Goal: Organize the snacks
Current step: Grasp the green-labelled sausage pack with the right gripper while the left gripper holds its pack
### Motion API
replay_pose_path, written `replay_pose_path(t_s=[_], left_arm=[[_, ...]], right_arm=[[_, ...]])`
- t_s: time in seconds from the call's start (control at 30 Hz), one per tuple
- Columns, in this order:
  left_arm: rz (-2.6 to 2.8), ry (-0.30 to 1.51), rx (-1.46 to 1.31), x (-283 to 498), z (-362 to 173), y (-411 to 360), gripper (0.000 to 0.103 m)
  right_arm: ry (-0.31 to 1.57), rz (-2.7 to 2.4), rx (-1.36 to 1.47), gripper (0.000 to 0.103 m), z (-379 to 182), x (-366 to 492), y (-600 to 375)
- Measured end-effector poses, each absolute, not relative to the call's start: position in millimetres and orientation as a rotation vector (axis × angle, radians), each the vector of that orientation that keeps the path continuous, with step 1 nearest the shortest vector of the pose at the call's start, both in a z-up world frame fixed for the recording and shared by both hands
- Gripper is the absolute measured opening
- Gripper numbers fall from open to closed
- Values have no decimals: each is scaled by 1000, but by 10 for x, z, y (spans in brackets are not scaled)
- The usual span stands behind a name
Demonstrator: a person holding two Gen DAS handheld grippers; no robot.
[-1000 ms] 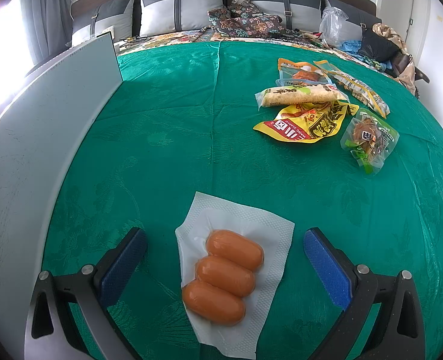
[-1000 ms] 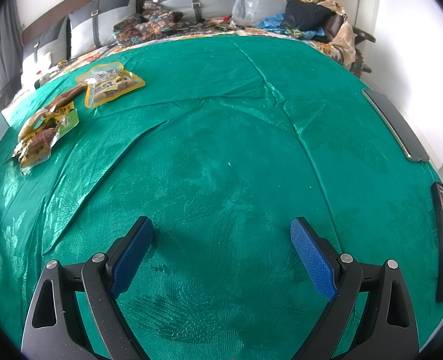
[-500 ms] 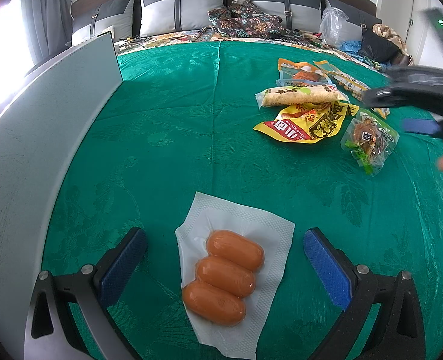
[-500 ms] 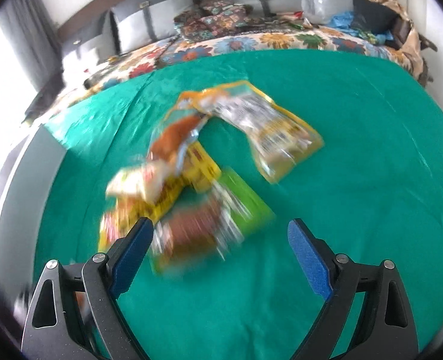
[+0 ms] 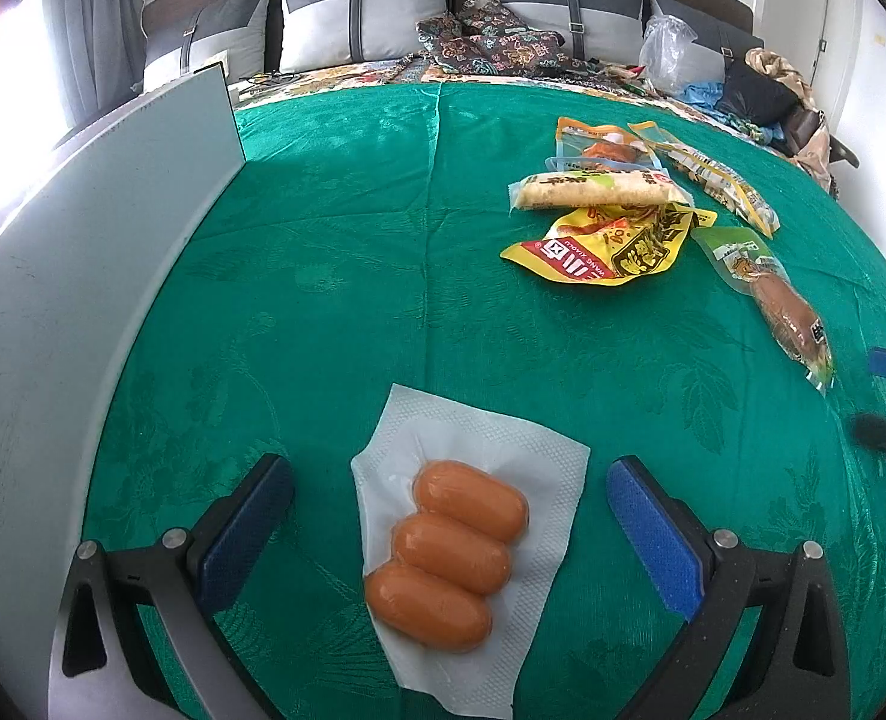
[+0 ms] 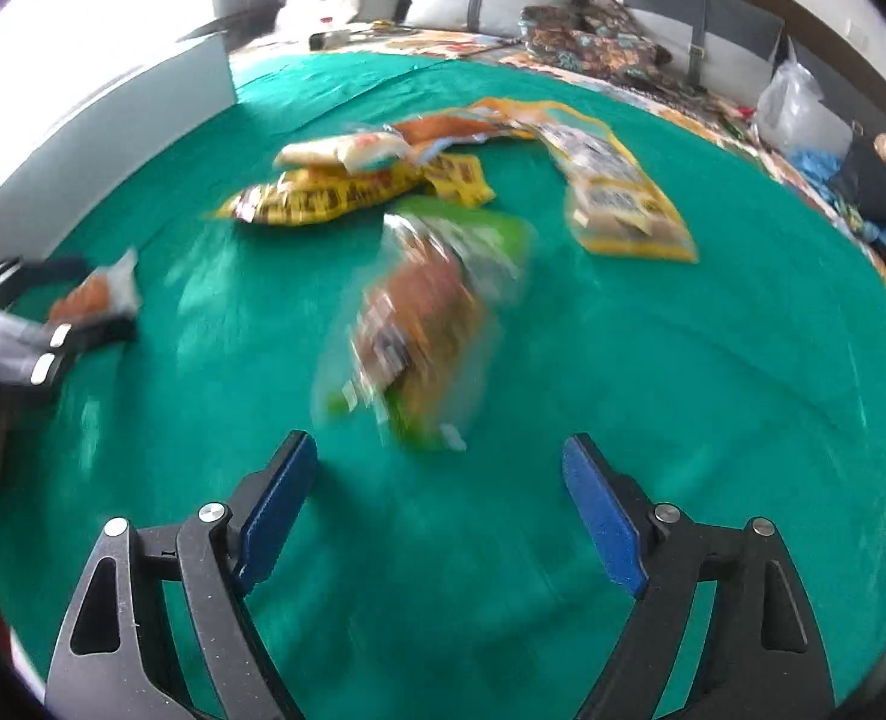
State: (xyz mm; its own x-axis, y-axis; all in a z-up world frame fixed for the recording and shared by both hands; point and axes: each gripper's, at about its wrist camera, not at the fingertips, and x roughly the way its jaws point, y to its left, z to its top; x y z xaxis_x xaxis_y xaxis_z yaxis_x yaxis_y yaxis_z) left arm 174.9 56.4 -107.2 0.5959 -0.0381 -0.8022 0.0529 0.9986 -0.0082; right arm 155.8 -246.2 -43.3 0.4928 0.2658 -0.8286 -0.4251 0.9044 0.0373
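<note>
The sealed pack of three orange sausages (image 5: 449, 552) lies flat on the green cloth (image 5: 335, 276), near edge, right between the wide-open pads of the left gripper (image 5: 450, 531), which isn't touching it. Far right there's a pile of snacks: a yellow bag (image 5: 599, 249), a wrapped roll (image 5: 593, 189) and a green-topped meat snack pack (image 6: 425, 312). The right gripper (image 6: 440, 510) points down at that pack, jaws closing, nothing between them.

The sausage pack (image 5: 449, 552) lies near on the bed (image 5: 335, 276); the other snack packs (image 5: 617, 222) lie behind it, to the right.
</note>
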Motion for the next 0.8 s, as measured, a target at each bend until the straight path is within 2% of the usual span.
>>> replay_pose_path(t_s=[0.2,0.3,0.4,0.5,0.53,0.6,0.63,0.67,0.7,0.73,0.77,0.8], left_arm=[[-54,931,16,1747,-1075,566,103],[-53,931,16,1747,-1075,567,103],[-57,937,22,1751,-1073,566,103],[-75,1038,33,1828,-1048,588,103],[-74,1049,30,1823,-1043,588,98],[-96,1033,44,1740,-972,597,71],[-107,1045,55,1711,-947,594,62],[-121,1055,39,1675,-930,626,60],[-135,1050,18,1636,-911,664,59],[-151,1039,-16,1566,-892,722,58],[-155,1039,-62,1489,-897,800,46],[-167,1052,-107,1461,-913,849,46]], right_arm=[[894,370,256,88,13,1411,-3225],[1005,262,392,89,9,1597,-3308],[1072,271,369,89,13,1767,-3011],[1134,289,259,87,-31,2056,-2490],[1154,281,230,87,-81,2159,-2371],[1170,236,166,86,-203,2265,-2162],[1201,219,138,85,-302,2345,-2059],[1232,221,123,61,-383,2387,-2024],[1218,193,56,53,-384,2375,-1966],[1193,204,27,41,-326,2331,-1946],[1204,217,38,35,-298,2289,-1972],[1210,228,58,32,-280,2246,-2018]])
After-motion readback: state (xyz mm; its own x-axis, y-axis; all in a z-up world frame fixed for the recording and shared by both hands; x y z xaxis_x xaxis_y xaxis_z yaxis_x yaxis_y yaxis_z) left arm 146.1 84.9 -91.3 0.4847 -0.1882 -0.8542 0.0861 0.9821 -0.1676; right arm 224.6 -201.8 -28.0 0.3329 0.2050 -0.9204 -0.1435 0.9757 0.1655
